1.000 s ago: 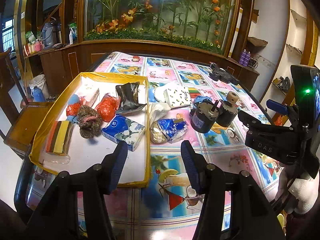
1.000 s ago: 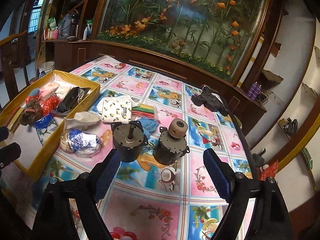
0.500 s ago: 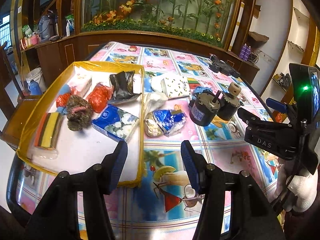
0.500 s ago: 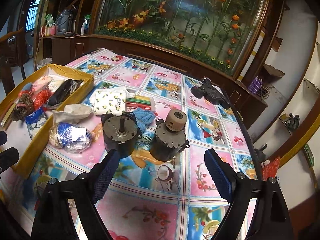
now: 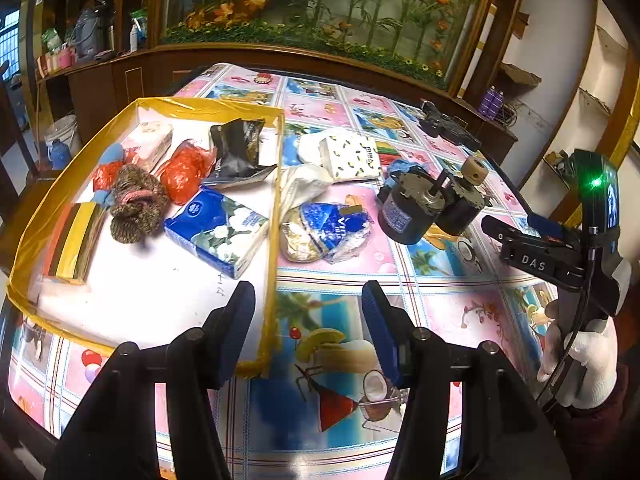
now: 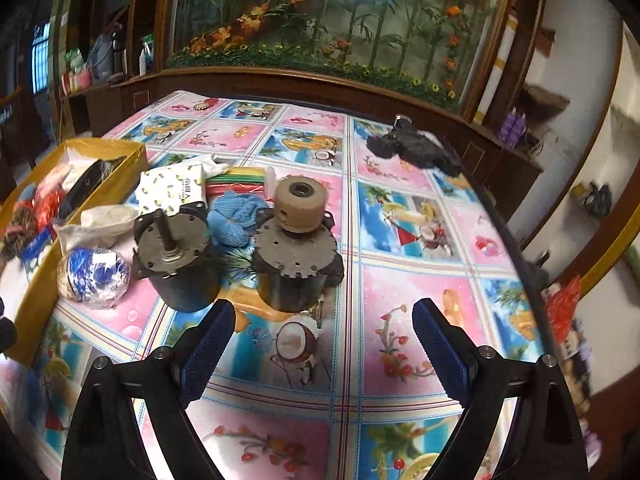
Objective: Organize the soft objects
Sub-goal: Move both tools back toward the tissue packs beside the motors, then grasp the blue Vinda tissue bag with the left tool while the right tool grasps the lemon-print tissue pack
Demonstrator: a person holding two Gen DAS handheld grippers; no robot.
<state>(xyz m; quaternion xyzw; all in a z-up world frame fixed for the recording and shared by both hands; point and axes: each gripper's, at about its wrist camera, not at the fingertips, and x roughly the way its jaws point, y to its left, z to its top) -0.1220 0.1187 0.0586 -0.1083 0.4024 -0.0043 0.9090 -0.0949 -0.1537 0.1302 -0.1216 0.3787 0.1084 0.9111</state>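
A yellow-rimmed tray on the left holds several soft items: a blue tissue pack, a brown knitted bundle, an orange bag, a black pouch. Beside the tray on the table lie a blue-and-clear plastic bag, a white bag, a spotted tissue pack and a blue knitted cloth. My left gripper is open and empty above the tray's near right corner. My right gripper is open and empty, just in front of two motors.
Two dark metal motors stand mid-table between my right gripper and the blue cloth. A black lump lies at the far right edge. Coloured strips lie behind the cloth. The table's right edge is close.
Both grippers have moved forward and lower toward the table; the motors and the plastic bag look nearer. Nothing was taken hold of, and both grippers stayed open.
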